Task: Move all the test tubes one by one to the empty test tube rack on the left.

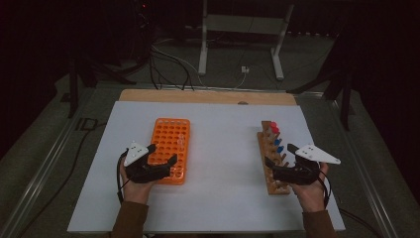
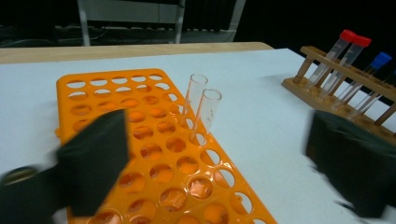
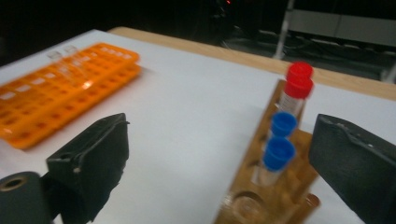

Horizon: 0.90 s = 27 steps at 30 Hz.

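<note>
Standing clear of jaws — glass tubes (image 2: 201,109).

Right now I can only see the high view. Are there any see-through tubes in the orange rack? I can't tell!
Observer: Yes. The left gripper view shows two clear tubes, uncapped, standing side by side in the orange rack.
Operator: Is anything gripping them?
Observer: No. The left hand-held gripper is open, with nothing between its pads.
Operator: What about the other rack?
Observer: In the right gripper view, the wooden rack has an empty hole at its near end, in front of the blue-capped tubes.
</note>
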Tool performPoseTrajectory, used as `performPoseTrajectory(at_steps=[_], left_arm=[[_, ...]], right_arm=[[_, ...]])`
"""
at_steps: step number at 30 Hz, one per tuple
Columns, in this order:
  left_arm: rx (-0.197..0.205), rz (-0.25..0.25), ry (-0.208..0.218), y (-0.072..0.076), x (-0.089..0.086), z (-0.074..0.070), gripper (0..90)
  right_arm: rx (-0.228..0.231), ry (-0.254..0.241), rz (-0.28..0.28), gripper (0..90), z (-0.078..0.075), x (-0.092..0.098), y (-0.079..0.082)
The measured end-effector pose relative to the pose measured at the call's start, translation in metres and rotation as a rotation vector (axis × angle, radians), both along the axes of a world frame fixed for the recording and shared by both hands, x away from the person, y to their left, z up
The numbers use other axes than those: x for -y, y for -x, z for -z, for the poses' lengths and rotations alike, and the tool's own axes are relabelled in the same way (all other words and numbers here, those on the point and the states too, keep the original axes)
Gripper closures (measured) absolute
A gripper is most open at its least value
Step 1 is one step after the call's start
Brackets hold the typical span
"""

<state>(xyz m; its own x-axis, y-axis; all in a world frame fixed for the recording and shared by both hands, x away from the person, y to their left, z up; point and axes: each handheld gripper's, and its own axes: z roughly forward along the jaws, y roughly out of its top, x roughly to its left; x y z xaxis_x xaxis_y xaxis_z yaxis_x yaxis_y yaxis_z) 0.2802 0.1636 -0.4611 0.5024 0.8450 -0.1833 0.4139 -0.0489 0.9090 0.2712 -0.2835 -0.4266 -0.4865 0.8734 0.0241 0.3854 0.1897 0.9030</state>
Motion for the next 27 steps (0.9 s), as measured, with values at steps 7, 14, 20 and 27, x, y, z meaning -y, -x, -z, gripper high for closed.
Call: performPoseTrajectory(at_steps=[7,14,20,27], left_arm=[[0.015,-0.005,-0.029,0.002,0.003,-0.001,0.5],[0.002,-0.017,-0.028,0.0,0.002,0.004,0.5],[-0.001,-0.022,-0.034,0.0,0.002,0.006,0.5],[0.008,-0.026,-0.045,0.002,0.003,0.005,0.5]], right_arm=[[-0.07,0.105,0.049,48.7,0.014,0.011,-0.019],[-0.111,0.111,0.052,72.5,0.029,0.012,-0.031],[-0.101,0.118,0.053,76.8,0.03,0.005,-0.037],[-0.074,0.108,0.061,77.2,0.025,0.005,-0.033]])
